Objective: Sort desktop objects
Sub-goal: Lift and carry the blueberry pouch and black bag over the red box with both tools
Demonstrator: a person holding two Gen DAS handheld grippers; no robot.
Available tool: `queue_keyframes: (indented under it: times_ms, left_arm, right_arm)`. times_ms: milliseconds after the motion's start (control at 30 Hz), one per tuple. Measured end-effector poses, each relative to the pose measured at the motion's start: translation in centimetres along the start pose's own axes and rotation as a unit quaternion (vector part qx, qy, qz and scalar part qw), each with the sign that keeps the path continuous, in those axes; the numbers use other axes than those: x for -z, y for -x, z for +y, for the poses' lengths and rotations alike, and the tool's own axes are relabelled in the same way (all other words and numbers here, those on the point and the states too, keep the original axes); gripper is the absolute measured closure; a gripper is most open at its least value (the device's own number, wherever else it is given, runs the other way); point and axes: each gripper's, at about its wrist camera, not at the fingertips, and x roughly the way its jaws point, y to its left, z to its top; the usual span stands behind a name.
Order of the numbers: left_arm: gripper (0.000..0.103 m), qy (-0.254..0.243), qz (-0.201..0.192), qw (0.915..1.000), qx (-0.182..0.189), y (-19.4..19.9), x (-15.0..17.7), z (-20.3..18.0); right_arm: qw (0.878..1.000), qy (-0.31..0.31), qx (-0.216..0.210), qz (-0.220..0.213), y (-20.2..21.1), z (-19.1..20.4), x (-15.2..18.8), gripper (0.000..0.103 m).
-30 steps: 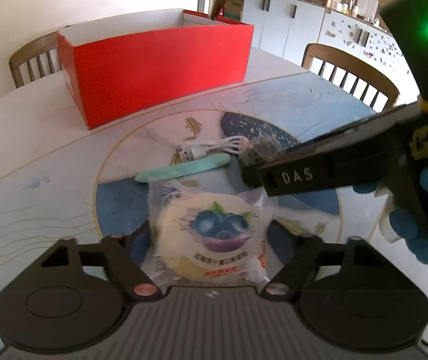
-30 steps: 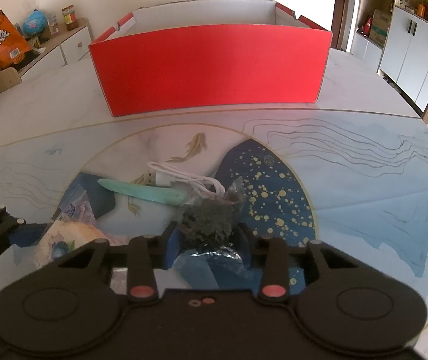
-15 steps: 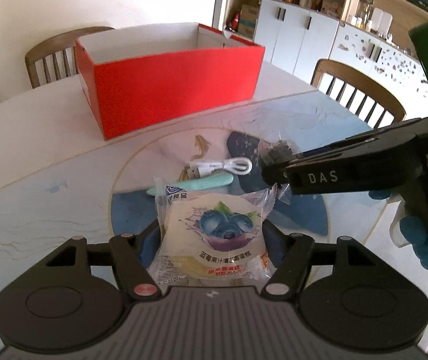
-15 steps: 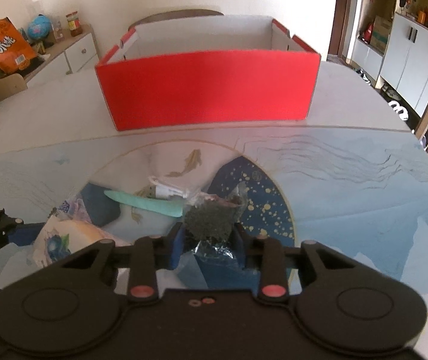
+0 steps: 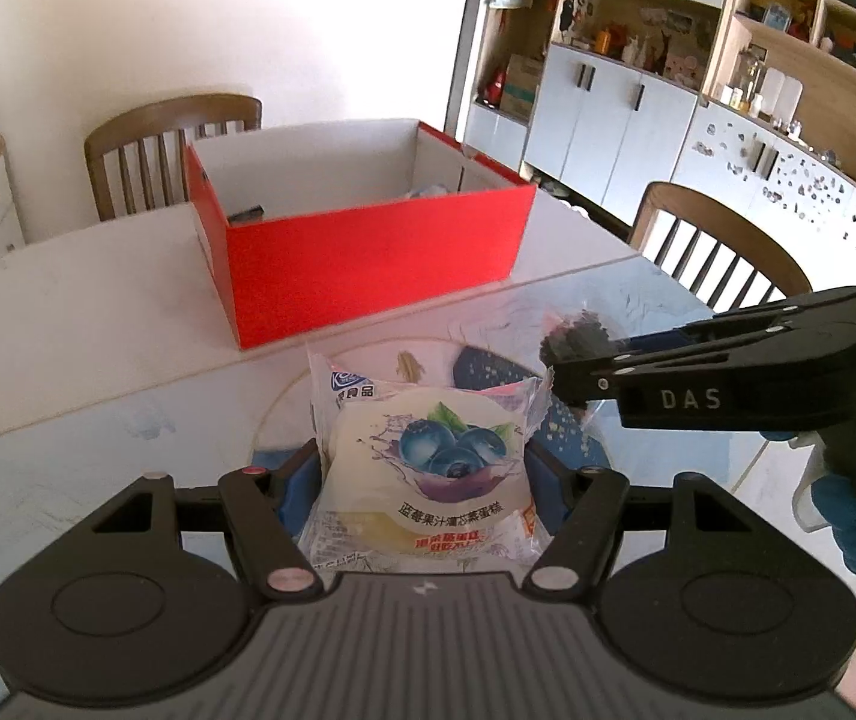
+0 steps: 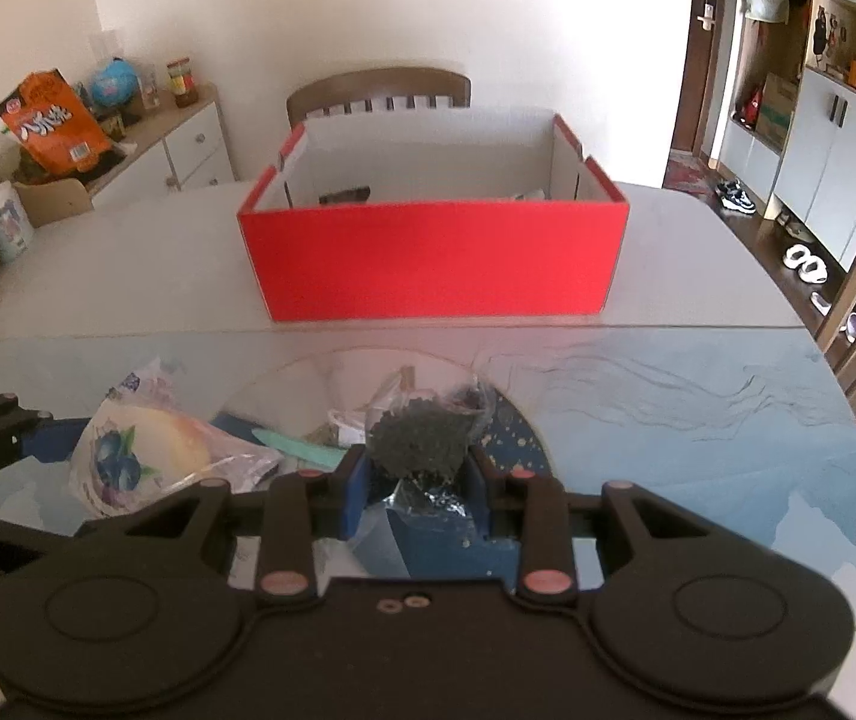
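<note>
Since a second ago I have raised both loads off the table: my left gripper (image 5: 428, 468) pinches the cake packet (image 5: 428, 474), printed with blueberries and Chinese text, and my right gripper (image 6: 419, 480) pinches a clear bag (image 6: 422, 444) of dark granules. The red box (image 6: 434, 258) lies at twelve o'clock from both, long side across my path, the right seemingly nearer; its side reads "DAS".

i see a clear-wrapped blueberry cake (image 5: 428, 480) held above the table. beside it is a clear bag of dark granules (image 6: 419, 444), also lifted. the open red box (image 6: 434, 264) stands behind.
</note>
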Motion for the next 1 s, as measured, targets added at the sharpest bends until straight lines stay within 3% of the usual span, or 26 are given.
queue_keyframes:
  times_ms: [1000]
  left_arm:
    - [0.034,0.033,-0.059,0.9967,-0.046,1.5,-7.8,0.3]
  right_arm:
    - [0.997,0.052,-0.037,-0.048,2.9,-2.7,-7.3,0.070]
